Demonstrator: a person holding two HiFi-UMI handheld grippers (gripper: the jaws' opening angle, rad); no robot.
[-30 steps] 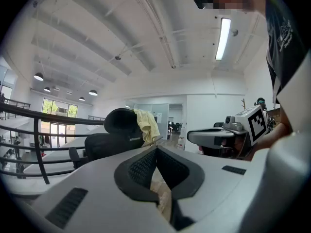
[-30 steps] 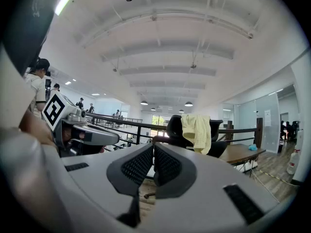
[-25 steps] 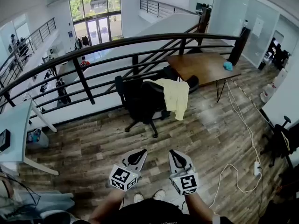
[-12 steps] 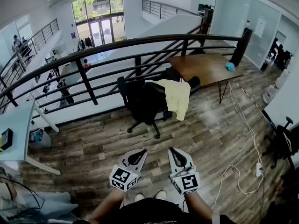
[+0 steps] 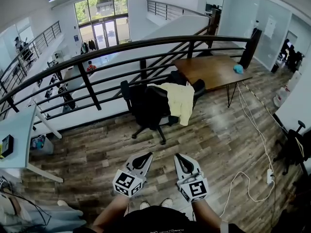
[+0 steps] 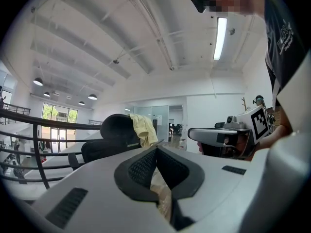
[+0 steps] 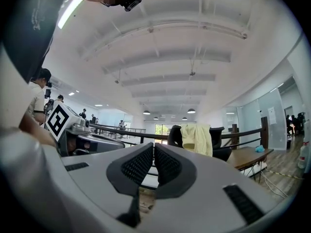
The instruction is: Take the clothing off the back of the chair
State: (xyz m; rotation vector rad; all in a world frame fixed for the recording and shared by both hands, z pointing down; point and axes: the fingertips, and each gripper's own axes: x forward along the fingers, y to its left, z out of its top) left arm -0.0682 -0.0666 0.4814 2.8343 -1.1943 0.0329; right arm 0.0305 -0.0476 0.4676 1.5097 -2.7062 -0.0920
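Note:
A pale yellow garment (image 5: 181, 101) hangs over the back of a black office chair (image 5: 148, 106), which stands by the railing well ahead of me. Both grippers are held low and close to my body, far short of the chair. My left gripper (image 5: 144, 156) is shut with nothing in it, and so is my right gripper (image 5: 180, 157). In the left gripper view the garment (image 6: 142, 129) drapes the chair's headrest (image 6: 115, 127) beyond the closed left gripper (image 6: 156, 149). The right gripper view shows the garment (image 7: 197, 137) past the closed right gripper (image 7: 154, 146).
A dark metal railing (image 5: 97, 57) runs behind the chair. A wooden table (image 5: 211, 69) with a blue object (image 5: 237, 68) stands to the right of it. A white cable and power strip (image 5: 265, 174) lie on the wood floor at right. A white desk (image 5: 17, 135) is at left.

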